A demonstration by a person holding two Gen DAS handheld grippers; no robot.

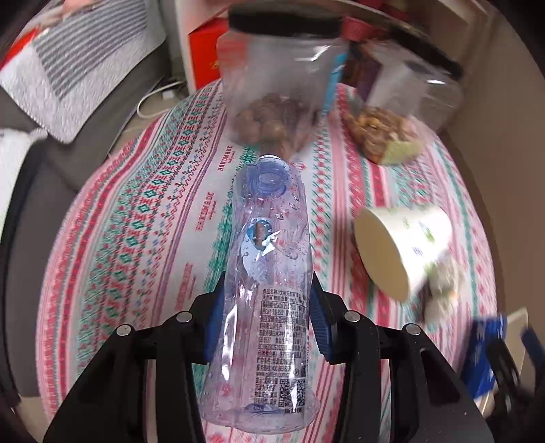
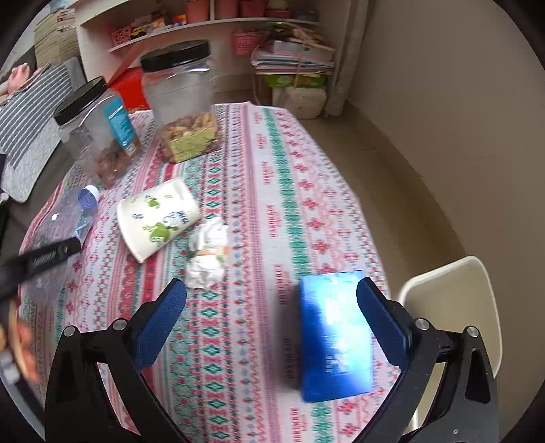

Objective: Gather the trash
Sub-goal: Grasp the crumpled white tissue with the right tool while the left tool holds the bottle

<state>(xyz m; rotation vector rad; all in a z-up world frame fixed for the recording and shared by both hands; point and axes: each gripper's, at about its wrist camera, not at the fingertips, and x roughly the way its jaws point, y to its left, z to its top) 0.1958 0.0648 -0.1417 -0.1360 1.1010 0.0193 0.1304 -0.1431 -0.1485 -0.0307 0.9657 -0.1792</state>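
Note:
A clear, crumpled plastic bottle (image 1: 269,272) with a blue cap lies on the patterned tablecloth (image 1: 136,238). My left gripper (image 1: 269,306) is shut on its lower body, both blue pads against its sides. The bottle (image 2: 75,211) and one left-gripper finger (image 2: 51,255) also appear at the left of the right wrist view. A white paper cup (image 2: 156,218) lies on its side, with crumpled paper (image 2: 207,252) next to it. My right gripper (image 2: 272,289) is open above the cloth. A blue box (image 2: 333,340) lies between its jaws, close to the right finger (image 2: 381,320).
Two clear jars with black lids, one of nuts (image 2: 98,126) and one of snacks (image 2: 184,102), stand at the table's far side. A cream chair (image 2: 453,300) is beside the table's right edge. Shelves (image 2: 211,24) and stacked papers are behind, with a striped cushion (image 1: 75,64) at the left.

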